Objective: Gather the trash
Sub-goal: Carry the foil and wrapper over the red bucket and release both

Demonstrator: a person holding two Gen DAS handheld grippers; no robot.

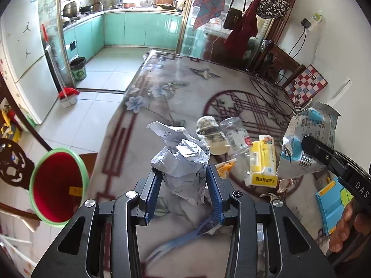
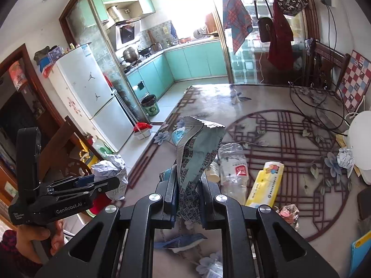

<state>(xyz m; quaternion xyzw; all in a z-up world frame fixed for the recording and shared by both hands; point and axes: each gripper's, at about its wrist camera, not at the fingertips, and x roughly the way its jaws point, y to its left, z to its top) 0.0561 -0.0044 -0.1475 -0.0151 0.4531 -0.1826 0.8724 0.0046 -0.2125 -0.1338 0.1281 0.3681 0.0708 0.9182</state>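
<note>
With the left hand-held gripper (image 1: 184, 180) clamping crumpled paper (image 1: 182, 162) and the right hand-held gripper (image 2: 186, 186) pinching a snack wrapper (image 2: 193, 159), each should keep firm until squarely over the red bin (image 1: 58, 185).

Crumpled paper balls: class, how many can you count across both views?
2. One paper ball is clamped in the left gripper, lifted above the table. Another lies on the table's far right, beside the white lamp. More may be hidden.
</note>
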